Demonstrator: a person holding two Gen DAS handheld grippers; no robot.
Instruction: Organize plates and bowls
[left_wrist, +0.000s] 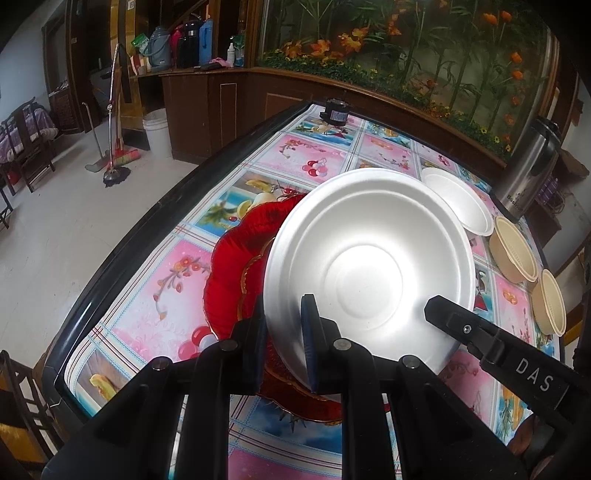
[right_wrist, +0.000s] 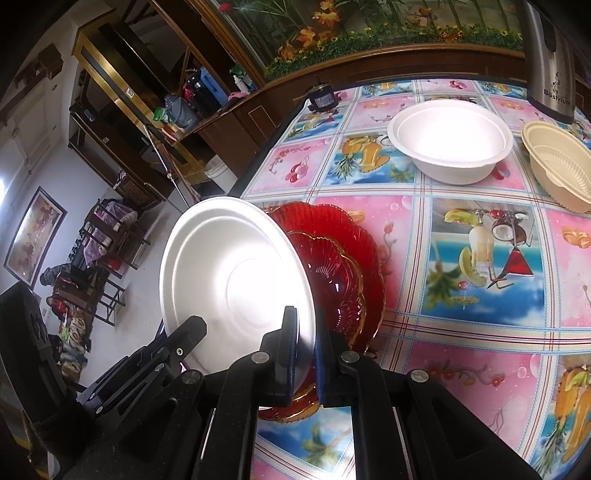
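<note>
Both hand-held grippers, left and right, pinch the white plate's rim, holding it tilted over red plates on the counter; bowls at 2 o'clock.

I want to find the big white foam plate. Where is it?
The round white foam plate is held tilted above the red glass plates, its near rim pinched by the left gripper and right gripper, left of the white foam bowl.
</note>
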